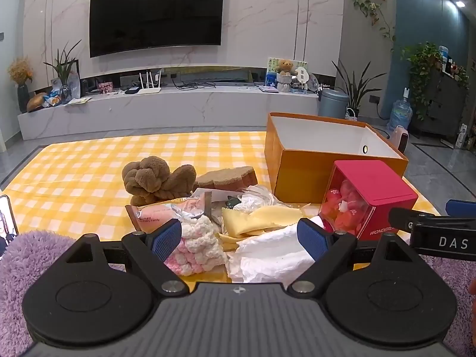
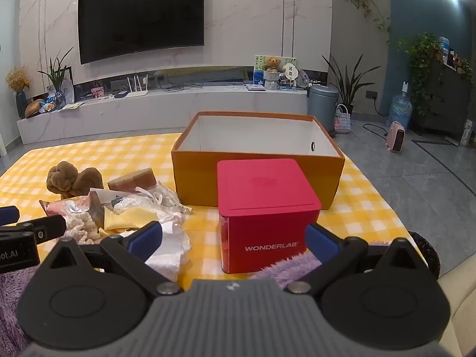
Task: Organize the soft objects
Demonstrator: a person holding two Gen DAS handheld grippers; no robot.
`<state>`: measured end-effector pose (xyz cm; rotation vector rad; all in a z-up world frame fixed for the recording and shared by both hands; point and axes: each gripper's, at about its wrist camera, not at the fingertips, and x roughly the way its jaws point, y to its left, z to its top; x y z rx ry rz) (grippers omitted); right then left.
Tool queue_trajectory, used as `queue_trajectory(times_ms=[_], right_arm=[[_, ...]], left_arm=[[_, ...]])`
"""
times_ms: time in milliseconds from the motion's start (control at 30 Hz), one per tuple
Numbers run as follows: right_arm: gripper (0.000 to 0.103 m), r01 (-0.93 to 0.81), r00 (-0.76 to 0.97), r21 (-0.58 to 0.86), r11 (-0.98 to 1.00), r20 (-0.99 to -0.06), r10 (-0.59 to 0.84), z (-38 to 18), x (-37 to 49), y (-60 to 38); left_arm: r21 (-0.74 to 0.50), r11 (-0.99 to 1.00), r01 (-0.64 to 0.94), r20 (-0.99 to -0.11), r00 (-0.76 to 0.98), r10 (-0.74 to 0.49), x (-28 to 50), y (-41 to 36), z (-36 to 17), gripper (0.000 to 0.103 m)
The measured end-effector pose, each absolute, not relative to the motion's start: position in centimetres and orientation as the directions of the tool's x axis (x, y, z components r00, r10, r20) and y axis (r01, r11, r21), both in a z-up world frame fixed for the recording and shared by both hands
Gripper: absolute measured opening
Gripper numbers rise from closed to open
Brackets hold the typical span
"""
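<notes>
1. Your left gripper (image 1: 240,236) stands with its jaws wide apart and nothing pressed between the blue pads (image 1: 166,238); it hovers over the near edge of the pile.
2. Your right gripper (image 2: 235,239) is equally wide and holds nothing; the red box (image 2: 267,208) marked WONDERLAB stands between and just beyond its fingers, not touched by either pad.
3. The soft things lie in a heap on the yellow checked cloth (image 1: 89,172), left of the red box: a pink and cream knitted piece (image 1: 199,247) nearest your left pad, crumpled white paper or cloth (image 1: 267,255) beside it, a yellow cloth (image 1: 261,217) behind those, clear crinkled plastic (image 1: 255,199) further back.
4. A pink snack packet (image 1: 160,212) lies at the left of the heap, and behind it sit a brown knotted plush (image 1: 154,178) and a brown sponge slice (image 1: 229,175).
5. The orange box (image 2: 255,172) stands open behind the red box, its white inside showing nothing in it from the right wrist view.
6. Purple shaggy fabric (image 1: 29,255) lies under both grippers at the near edge.
7. A phone (image 1: 7,226) peeks in at the far left of the left wrist view.
</notes>
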<state>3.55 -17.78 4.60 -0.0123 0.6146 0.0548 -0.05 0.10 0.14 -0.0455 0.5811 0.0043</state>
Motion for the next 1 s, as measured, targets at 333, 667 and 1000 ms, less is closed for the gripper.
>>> queue_trajectory(times_ms=[333, 667, 1000], right_arm=[[0.100, -0.057, 0.828, 0.007, 0.998, -0.559, 0.052, 4.59, 3.04, -17.74], [0.100, -0.051, 0.826, 0.007, 0.999, -0.561, 0.046, 4.47, 3.10, -17.83], [0.100, -0.056, 0.828, 0.005, 0.998, -0.559, 0.050, 4.51, 3.04, -17.81]], left_arm=[[-0.031, 0.999, -0.017, -0.549, 0.836, -0.003, -0.03, 0.02, 0.03, 0.102], [-0.030, 0.999, -0.014, -0.549, 0.836, -0.004, -0.02, 0.02, 0.03, 0.102], [-0.028, 0.999, -0.015, -0.549, 0.836, -0.003, 0.00, -0.05, 0.10, 0.102]])
